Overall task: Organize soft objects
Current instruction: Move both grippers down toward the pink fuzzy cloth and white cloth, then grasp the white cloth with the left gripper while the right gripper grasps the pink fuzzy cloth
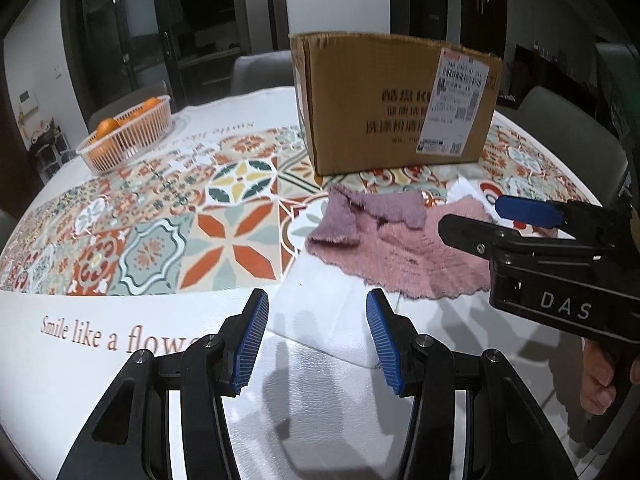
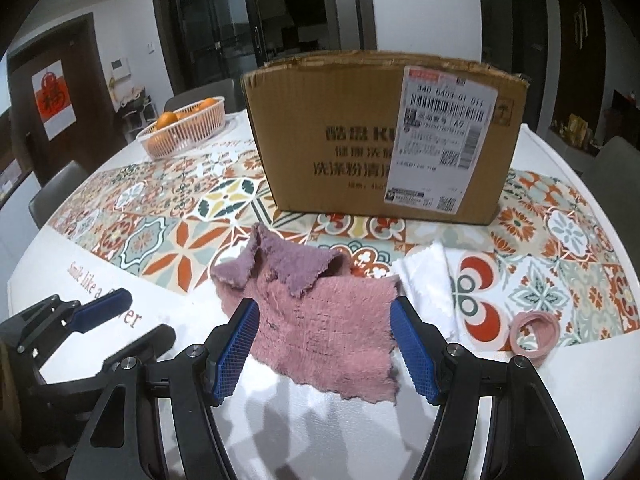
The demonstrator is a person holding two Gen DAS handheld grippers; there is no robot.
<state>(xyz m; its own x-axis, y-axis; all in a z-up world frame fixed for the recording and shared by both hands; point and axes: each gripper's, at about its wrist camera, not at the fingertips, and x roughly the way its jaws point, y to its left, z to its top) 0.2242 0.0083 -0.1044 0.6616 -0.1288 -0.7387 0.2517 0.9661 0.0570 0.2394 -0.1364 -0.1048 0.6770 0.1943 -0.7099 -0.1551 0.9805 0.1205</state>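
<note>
Two hand-held grippers hang above a round table [image 2: 560,148], both spread and empty: the left gripper [image 1: 316,344] over bare white cloth, the right gripper [image 2: 324,344] framing the pink towel [image 2: 320,320]. Sorting appears barely begun: the towel lies crumpled, a white cloth [image 2: 432,280] touches its right edge, a pink band [image 2: 534,332] lies apart, and whether the cardboard box [image 2: 340,140] behind holds anything cannot be told. Open room lies left of the towel; the table's near rim is close.
</note>
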